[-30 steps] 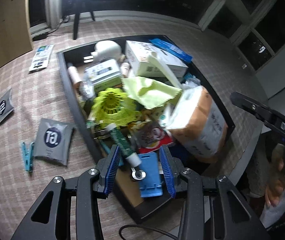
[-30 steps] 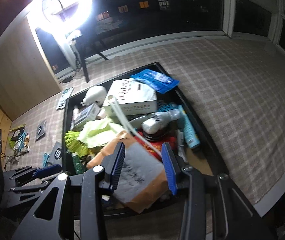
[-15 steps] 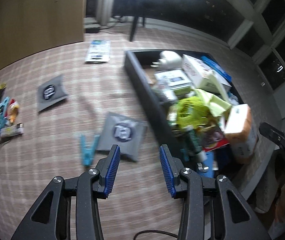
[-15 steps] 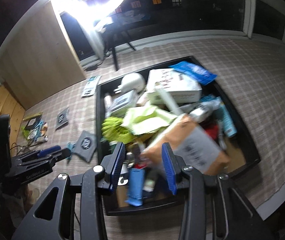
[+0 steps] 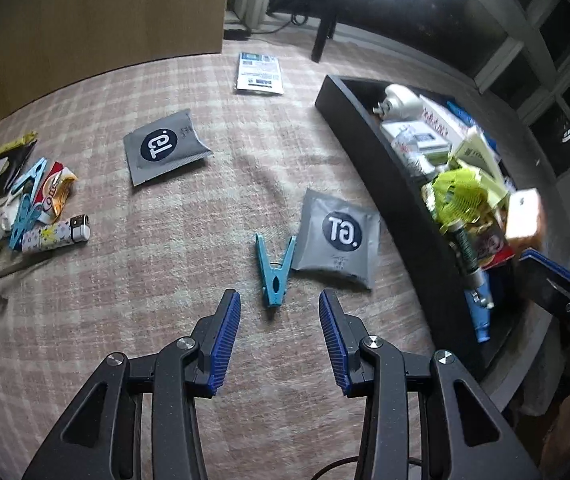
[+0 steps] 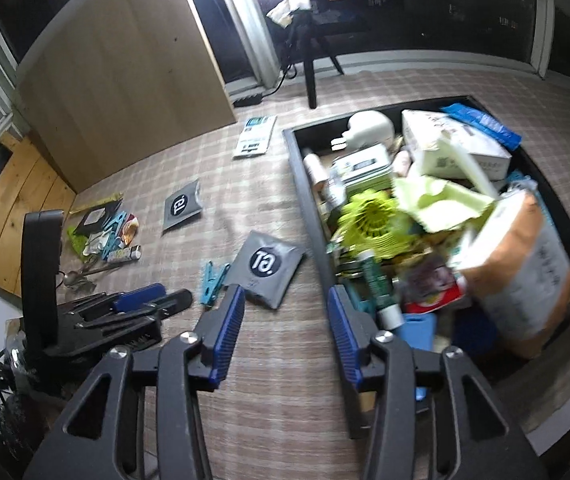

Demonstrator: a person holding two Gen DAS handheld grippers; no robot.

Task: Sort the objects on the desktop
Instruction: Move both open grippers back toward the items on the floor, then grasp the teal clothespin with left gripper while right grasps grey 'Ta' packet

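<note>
Left tool (image 5: 279, 317) has swung off the crowded black tray (image 5: 385, 184) and out over the checked desk (image 5: 165, 280), now lined up on the blue clothes peg (image 5: 273, 270) just beside a grey packet (image 5: 335, 240) — jaws spread, holding nothing. Right tool (image 6: 285, 322) has also shifted left to the tray's edge, likewise agape and empty. Best approach, I judge: drop straight down and pinch the peg's joined end — clear of the packet.
</note>
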